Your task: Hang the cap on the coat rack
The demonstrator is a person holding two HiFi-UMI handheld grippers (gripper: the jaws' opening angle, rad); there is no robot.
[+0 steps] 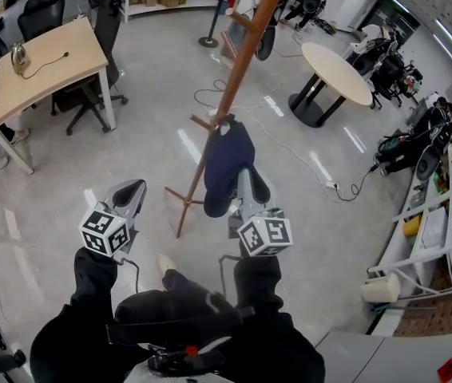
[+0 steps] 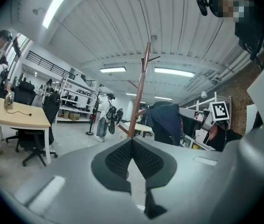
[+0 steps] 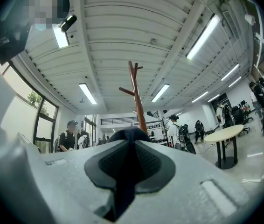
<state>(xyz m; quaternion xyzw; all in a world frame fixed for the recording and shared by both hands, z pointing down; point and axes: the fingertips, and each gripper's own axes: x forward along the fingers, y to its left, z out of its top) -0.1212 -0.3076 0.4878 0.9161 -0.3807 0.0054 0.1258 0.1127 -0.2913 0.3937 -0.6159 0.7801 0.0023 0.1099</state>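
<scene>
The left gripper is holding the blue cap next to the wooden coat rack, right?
Not the left gripper: the right gripper is holding the blue cap next to the wooden coat rack. The right gripper view shows the cloth pinched between its jaws.

Open lab-workshop: desk (image 1: 50,54), office chairs (image 1: 105,30), storage shelves (image 1: 442,222), floor cables (image 1: 347,188), strip lights (image 2: 174,72).

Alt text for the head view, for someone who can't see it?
The right gripper holds a navy cap up beside a lower peg of the wooden coat rack. The left gripper is empty beside it, above a grey floor.
</scene>
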